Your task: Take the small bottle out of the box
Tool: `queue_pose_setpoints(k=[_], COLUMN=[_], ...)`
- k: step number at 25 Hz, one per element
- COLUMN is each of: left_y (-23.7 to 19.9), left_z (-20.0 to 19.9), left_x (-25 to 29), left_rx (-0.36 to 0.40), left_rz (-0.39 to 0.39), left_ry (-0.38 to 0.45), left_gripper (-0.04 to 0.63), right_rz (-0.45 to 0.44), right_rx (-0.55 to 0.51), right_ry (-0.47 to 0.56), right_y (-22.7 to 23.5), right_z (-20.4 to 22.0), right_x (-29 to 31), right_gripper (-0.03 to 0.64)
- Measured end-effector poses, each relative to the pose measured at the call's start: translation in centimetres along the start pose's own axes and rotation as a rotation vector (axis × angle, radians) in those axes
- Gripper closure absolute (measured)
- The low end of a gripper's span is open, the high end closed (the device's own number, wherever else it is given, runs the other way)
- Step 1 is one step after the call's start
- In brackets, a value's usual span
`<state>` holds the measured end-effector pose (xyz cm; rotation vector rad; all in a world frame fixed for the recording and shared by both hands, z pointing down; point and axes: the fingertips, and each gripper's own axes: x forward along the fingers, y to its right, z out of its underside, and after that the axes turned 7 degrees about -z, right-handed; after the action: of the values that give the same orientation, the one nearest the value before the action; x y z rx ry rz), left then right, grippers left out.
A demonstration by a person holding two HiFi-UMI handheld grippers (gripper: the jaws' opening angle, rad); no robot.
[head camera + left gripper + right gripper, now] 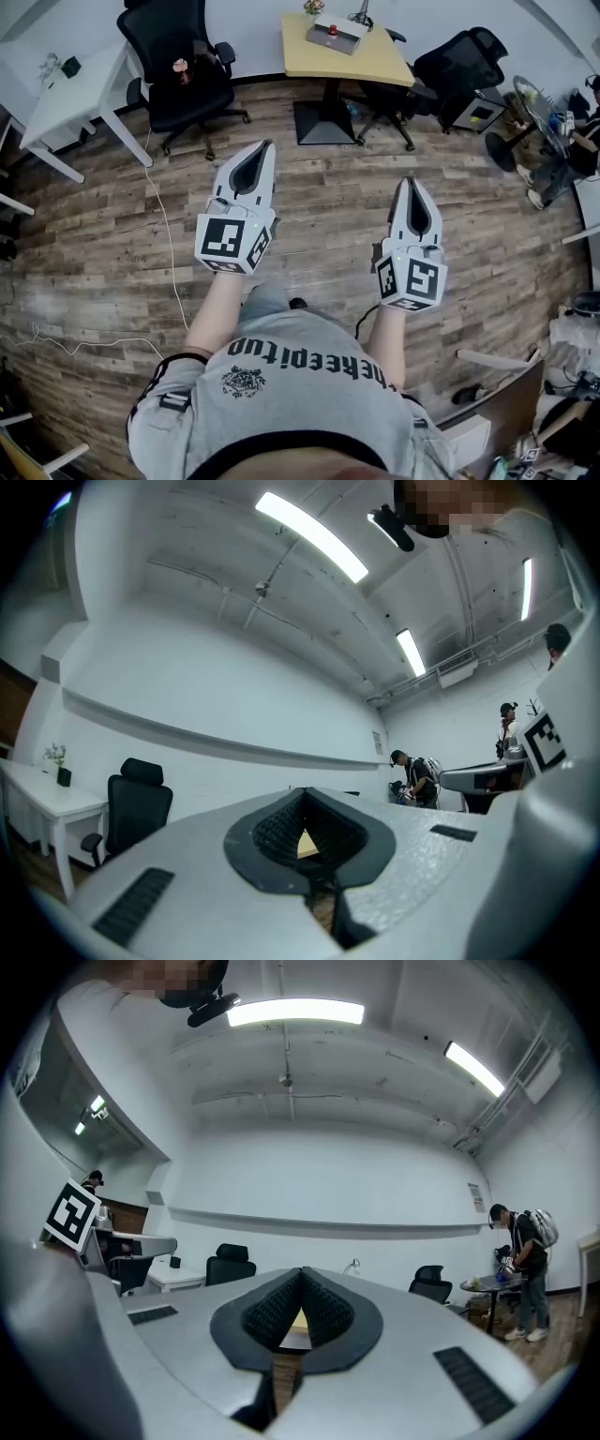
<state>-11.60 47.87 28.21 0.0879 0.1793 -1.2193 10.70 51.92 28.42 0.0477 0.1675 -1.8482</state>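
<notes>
In the head view I stand on a wooden floor, well back from a yellow table (347, 52) at the far wall. A flat grey box (337, 33) lies on it with a small red item on top; no bottle can be made out at this distance. My left gripper (267, 142) is held out level in mid-air, shut and empty, pointing toward the table. My right gripper (413, 178) hangs beside it, also shut with nothing in it. In the left gripper view the left gripper (306, 789) has its pads meeting at the tips, and the right gripper (302, 1269) looks the same in its own view.
A black office chair (178, 66) stands left of the yellow table and another chair (450, 66) stands to its right. A white desk (66, 94) is at the far left. A white cable (169, 244) trails across the floor. A person (562, 159) sits at the right edge.
</notes>
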Motion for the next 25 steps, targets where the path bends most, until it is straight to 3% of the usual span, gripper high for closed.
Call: queue_pose_setpoints(k=[4, 13, 25], left_y=[0.4, -0.9, -3.3], left_z=[-0.3, 1.7, 2.2], left_x=[0.1, 3.4, 14.4], left_rx=[0.000, -0.039, -0.027], left_rz=[0.005, -0.014, 0.040], left_ry=[0.022, -0.035, 0.000], left_gripper=[0.592, 0.592, 0.592], right_rz=[-0.048, -0.035, -0.028], right_rx=[0.033, 0.056, 0.031], right_ry=[0.013, 0.019, 0.026], right_y=[-0.2, 1.4, 4.2], right_z=[0.2, 1.1, 1.4], right_x=[0.3, 3.1, 13.4], right_gripper=[0.615, 0.615, 0.615])
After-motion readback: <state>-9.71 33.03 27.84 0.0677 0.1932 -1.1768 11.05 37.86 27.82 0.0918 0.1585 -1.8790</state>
